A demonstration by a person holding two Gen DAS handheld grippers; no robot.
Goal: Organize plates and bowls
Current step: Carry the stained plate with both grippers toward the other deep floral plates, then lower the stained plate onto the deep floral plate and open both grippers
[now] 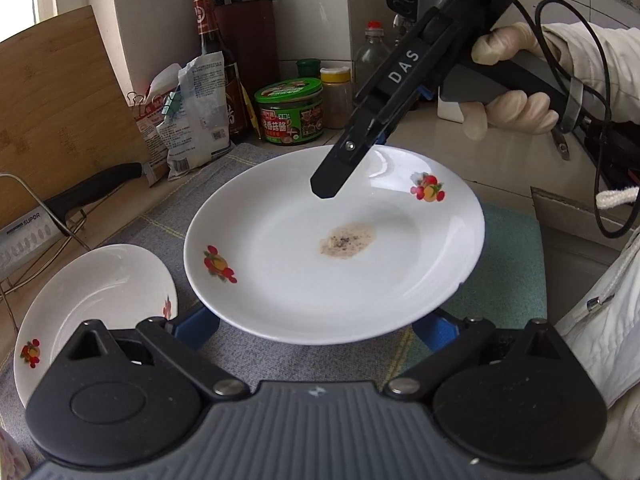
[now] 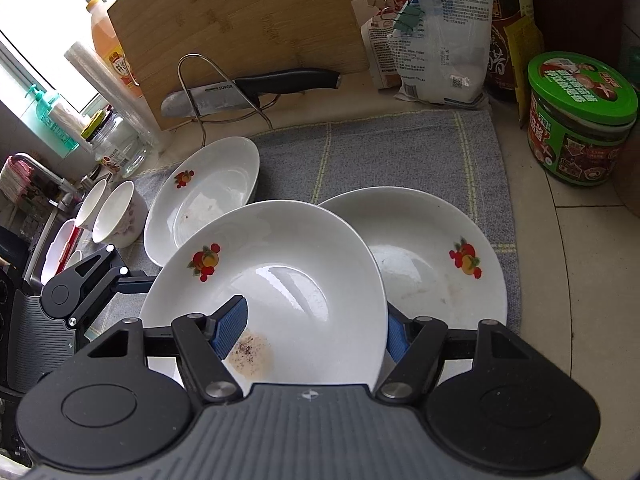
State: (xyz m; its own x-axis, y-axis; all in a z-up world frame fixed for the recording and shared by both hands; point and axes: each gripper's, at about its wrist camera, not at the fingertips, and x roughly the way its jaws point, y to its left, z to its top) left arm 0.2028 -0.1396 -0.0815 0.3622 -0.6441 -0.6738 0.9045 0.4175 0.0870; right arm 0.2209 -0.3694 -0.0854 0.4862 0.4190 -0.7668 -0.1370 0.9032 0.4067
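Note:
A white plate with fruit prints and a brown stain (image 1: 334,246) hangs above the grey mat, also seen in the right wrist view (image 2: 280,280). My right gripper (image 2: 314,330) straddles its rim, one blue pad (image 2: 230,328) inside, one under it; the jaws stand apart, so the grip is unclear. It shows from outside in the left wrist view (image 1: 340,168). My left gripper (image 1: 316,330) is open beneath the plate's near edge. Two more fruit-print plates lie on the mat, one at right (image 2: 440,256) and one at left (image 2: 204,192), the latter also in the left wrist view (image 1: 92,304).
Bowls (image 2: 116,216) stand by the sink at left. A knife on a wire rack (image 2: 248,90) leans against a bamboo cutting board (image 2: 240,28). Food bags (image 2: 436,32), a sauce bottle (image 1: 218,64) and a green-lidded jar (image 2: 580,120) line the back wall.

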